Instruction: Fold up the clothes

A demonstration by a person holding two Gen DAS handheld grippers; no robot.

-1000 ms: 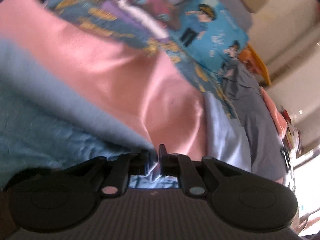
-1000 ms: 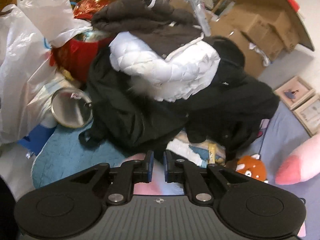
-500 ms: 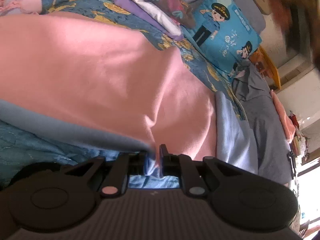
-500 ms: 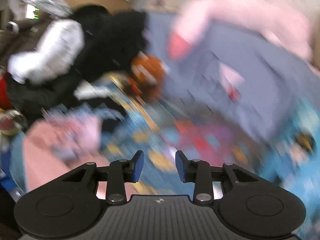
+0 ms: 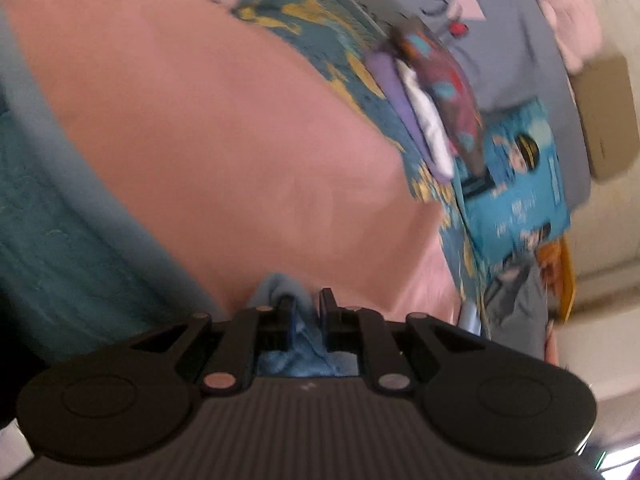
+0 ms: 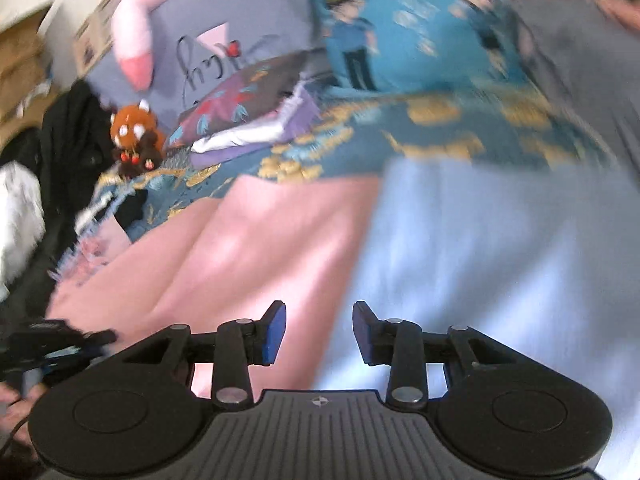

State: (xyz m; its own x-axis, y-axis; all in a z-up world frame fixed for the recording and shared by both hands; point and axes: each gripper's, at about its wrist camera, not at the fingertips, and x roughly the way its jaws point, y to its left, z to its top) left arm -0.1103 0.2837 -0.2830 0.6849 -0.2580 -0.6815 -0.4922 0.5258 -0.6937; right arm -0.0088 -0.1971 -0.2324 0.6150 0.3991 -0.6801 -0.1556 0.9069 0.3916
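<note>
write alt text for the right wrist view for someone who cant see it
The right gripper, jaws opening with nothing between them, hangs over a pink and pale blue garment spread on a teal patterned bedspread. Behind lie a stack of folded clothes, a red panda plush and a blue cartoon pillow; the picture is motion-blurred.

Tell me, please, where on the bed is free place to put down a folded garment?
Free: the patterned teal bedspread between the pink-and-blue garment and the cartoon pillow. Crowded: the left side, with folded clothes, a plush toy and dark jackets.
</note>
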